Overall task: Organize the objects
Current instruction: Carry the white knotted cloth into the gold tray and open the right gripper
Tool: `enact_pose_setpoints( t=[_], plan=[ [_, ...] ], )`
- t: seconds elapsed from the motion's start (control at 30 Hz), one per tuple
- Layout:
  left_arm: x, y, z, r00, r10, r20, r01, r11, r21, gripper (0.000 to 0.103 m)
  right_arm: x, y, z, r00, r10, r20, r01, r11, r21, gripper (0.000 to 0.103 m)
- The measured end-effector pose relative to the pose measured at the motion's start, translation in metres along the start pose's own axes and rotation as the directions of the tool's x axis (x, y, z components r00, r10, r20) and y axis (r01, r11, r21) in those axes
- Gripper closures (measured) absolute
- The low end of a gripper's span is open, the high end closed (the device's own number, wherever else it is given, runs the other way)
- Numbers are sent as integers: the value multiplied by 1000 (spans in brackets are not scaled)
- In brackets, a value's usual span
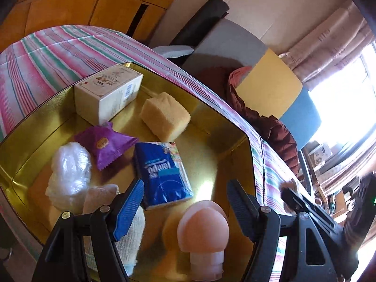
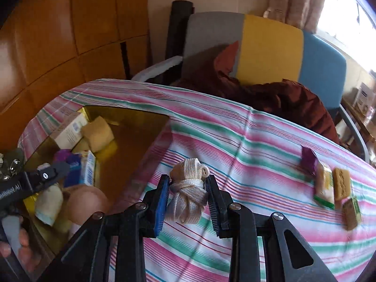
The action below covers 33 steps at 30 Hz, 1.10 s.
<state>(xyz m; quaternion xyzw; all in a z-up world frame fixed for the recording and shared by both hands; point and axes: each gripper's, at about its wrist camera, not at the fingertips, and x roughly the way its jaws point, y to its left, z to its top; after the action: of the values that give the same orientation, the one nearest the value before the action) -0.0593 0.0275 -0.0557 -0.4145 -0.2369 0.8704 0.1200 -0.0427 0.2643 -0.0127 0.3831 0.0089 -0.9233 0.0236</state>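
The right gripper [image 2: 188, 197] has its jaws closed on a knotted cream cord [image 2: 188, 188], which hangs just above the striped cloth [image 2: 246, 155], beside the gold tin [image 2: 131, 112]. The left gripper [image 1: 185, 202] hangs over the tin with jaws spread and nothing between them; the peach bottle [image 1: 203, 230] lies below.

The cord looks bound for the tin, I'd say. The loose loops droop under the pads (a soft bundle like that can slip), so it wants a firm grip and a lift clear of the rim before crossing. A bare patch shows in front of the sponge [image 2: 98, 131], clear of the tissue pack [image 1: 162, 171]. The left gripper should keep aside. Small snack packs [image 2: 326, 185] wait on the cloth, well apart.
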Motion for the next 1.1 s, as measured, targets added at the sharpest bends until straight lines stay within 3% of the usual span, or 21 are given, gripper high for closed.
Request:
enact_pose_setpoints(
  t=[0.2,0.47,0.53,0.67,0.83,1.1],
  plan=[
    [-8,16,10,999,32,31,-30,996,-82,29,36,43,30,993,85,-79,-85,996,-8,71],
    [-11,35,20,998,59,37,-51,983,-174,29,91,81,53,976,89,-201,-102,993,-58,69],
    [-11,36,21,997,61,41,-53,982,-180,29,94,83,55,980,65,-187,-78,995,-59,64],
    [-12,37,23,997,56,45,-47,981,-190,29,80,81,52,990,73,-122,-79,996,-40,43],
    [-11,30,22,998,52,46,-44,987,-154,29,52,71,43,997,50,-53,-52,998,-35,40],
    [-9,6,11,999,27,30,-26,998,-53,29,20,40,20,1000,8,-12,-8,1000,28,31]
  ],
)
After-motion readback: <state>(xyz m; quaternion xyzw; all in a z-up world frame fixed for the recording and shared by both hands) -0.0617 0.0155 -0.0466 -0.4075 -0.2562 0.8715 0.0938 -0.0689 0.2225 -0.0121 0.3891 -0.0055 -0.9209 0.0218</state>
